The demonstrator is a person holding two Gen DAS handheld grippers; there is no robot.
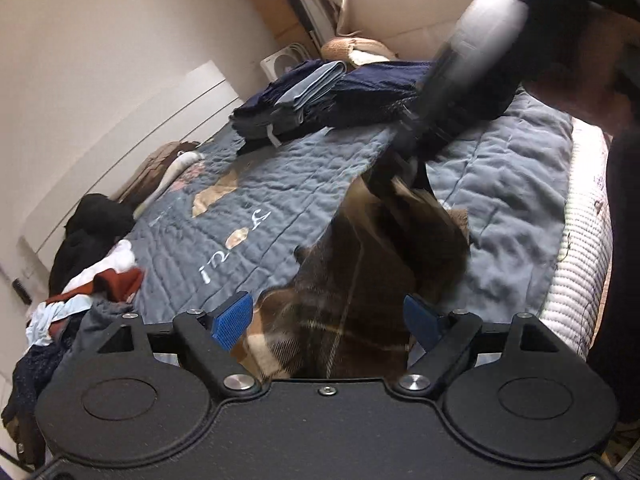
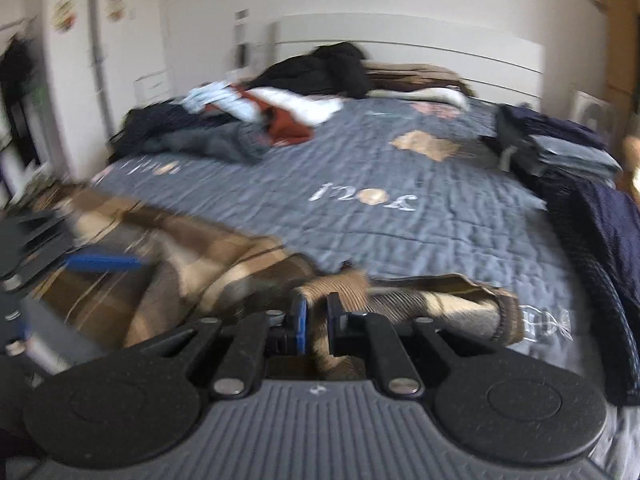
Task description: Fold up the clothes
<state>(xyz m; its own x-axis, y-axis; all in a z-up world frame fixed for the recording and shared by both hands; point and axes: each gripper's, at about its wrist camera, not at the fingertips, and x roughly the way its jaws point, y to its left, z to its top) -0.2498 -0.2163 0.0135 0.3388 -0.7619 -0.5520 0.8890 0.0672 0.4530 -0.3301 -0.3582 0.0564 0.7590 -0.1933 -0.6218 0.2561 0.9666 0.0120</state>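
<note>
The right gripper (image 2: pixel 316 330) was clamped on the brown plaid garment (image 1: pixel 352 300), which lay on the grey quilt (image 1: pixel 280 184) at six o'clock. The left gripper (image 1: pixel 328 322) stood apart above the cloth, gripping nothing.

I see the brown plaid garment (image 1: pixel 352 280) rumpled on the bed's near edge; one end lifted, pinched; folded dark clothes (image 1: pixel 320 96) stacked beyond.

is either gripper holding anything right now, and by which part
The right gripper is shut on the brown plaid garment, pinching a bunched edge of the fabric. The left gripper is open above the same garment, holding nothing.
</note>
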